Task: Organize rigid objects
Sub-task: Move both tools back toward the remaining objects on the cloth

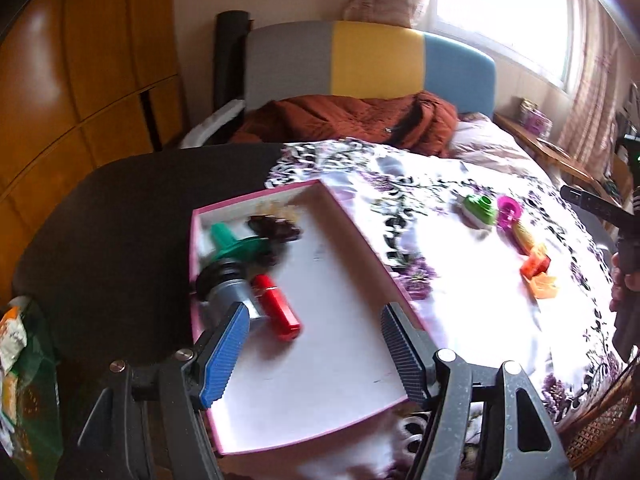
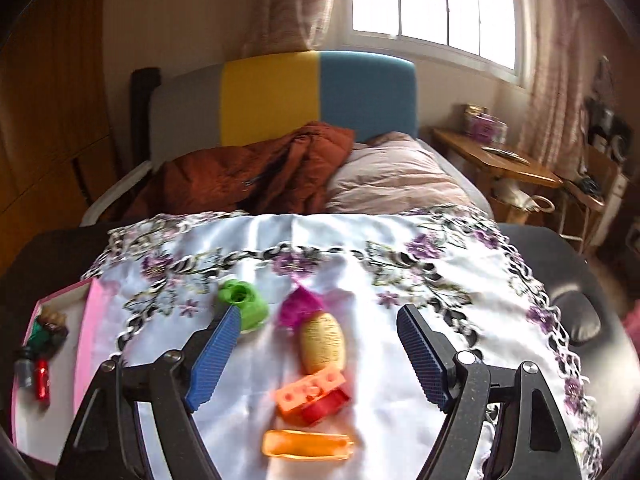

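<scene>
Left wrist view: the left gripper (image 1: 314, 342), its ribbed blue pads spread wide and holding nothing, hangs over the shallow pink-rimmed white cardboard tray (image 1: 360, 240) at the edge of the flower-printed white tablecloth (image 1: 460, 300). Along the tray's far-left side lie a glossy red plastic cylinder (image 1: 278, 308), a grey bottle-shaped toy with a black cap (image 1: 226, 286), a green plastic funnel-like piece (image 1: 236, 242) and a dark, blurred lump (image 1: 276, 228), apparently sorted there as the collecting spot. The rest of the tray floor is bare, leaving room for more. At the frame's right edge a hand (image 1: 622, 284) grips the other tool's dark body, a sight the second camera cannot give.

Right wrist view: the right gripper (image 2: 320, 354), jaws wide apart and empty, points down at the unsorted pieces on the cloth. Between its fingers lie a pale yellow egg-shaped toy (image 2: 322, 342), an orange studded building block (image 2: 306, 394) touching a red block (image 2: 328, 404), and an orange trough-shaped piece (image 2: 308, 444) nearest the lens. A green round-topped plastic toy (image 2: 244, 304) sits beside the left finger and a magenta plastic piece (image 2: 300, 306) just beyond the egg. The spread looks set for a pick, probably the egg or blocks. Only here is the pile seen close; the tray shows at the left margin.
</scene>
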Motion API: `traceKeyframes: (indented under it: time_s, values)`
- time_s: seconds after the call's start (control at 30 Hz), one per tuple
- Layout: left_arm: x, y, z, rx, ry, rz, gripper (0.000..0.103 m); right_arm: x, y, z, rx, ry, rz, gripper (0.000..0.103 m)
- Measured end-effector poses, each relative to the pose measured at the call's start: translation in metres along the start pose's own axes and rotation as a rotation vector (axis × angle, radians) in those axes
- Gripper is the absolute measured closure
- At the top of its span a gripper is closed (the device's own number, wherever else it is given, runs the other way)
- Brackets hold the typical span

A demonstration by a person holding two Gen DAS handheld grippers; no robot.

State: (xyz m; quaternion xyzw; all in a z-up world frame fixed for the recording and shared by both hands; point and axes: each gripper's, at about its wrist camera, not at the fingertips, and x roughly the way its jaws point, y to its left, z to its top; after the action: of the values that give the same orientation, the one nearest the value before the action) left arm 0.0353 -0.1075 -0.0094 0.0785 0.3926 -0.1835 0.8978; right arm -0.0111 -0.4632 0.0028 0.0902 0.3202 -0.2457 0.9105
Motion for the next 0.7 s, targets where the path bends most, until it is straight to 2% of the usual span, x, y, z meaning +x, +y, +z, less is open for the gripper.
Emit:
traceKeyframes:
  time_s: [0.03, 0.1, 0.2, 0.37, 0.7]
  values:
    - [0.002, -0.007, 0.001, 0.014, 0.006, -0.009, 0.034, 0.005, -0.016, -0.004, 0.040, -0.003, -0.037, 0.022]
    - [0.007, -0.020, 0.003, 0.050, 0.014, -0.015, 0.034, 0.019, -0.042, -0.007, 0.135, 0.068, -0.098, 0.022]
    - [0.015, -0.040, 0.006, 0.092, 0.031, -0.030, 0.034, 0.021, -0.071, -0.005, 0.274, 0.071, -0.082, 0.022]
    - [0.030, -0.072, 0.005, 0.147, 0.068, -0.068, 0.034, 0.022, -0.086, -0.009, 0.359, 0.093, -0.083, 0.016]
    - [0.054, -0.112, -0.001, 0.200, 0.150, -0.153, 0.034, 0.027, -0.106, -0.018, 0.490, 0.132, -0.093, 0.015]
